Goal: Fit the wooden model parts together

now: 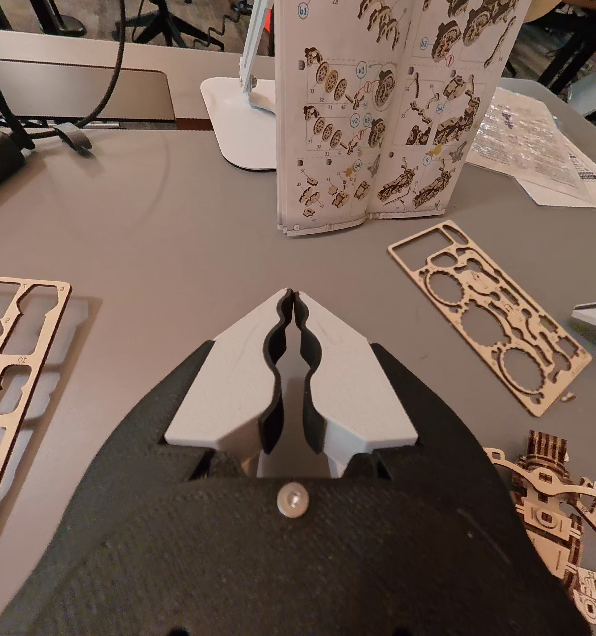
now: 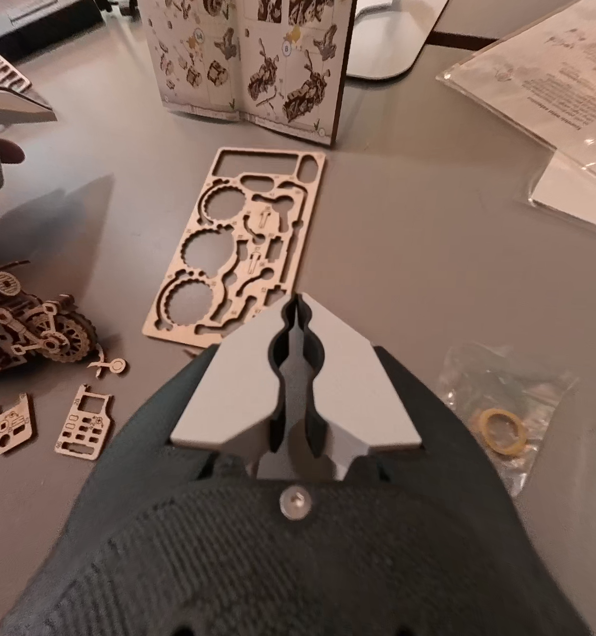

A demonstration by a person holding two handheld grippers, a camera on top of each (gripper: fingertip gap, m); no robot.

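Left wrist view: the left tongs hover over the grey counter, tips pressed together and holding nothing. At twelve o'clock an instruction booklet stands upright against a white stand. At two o'clock lies a punched-out wooden parts sheet, flat on the counter. At nine o'clock, a second wooden sheet with long cut-outs. Down at four o'clock, the part-built wooden model sits at the frame edge.

Right wrist view: the right tongs are also closed tip to tip, empty, their tips over the near corner of the wooden parts sheet. At nine o'clock stands the wooden motorcycle model, with two small flat wooden panels lying loose near it at eight o'clock. At three o'clock, a clear plastic bag with a yellow ring inside. The booklet stands at twelve o'clock; papers in a plastic sleeve lie at two o'clock.
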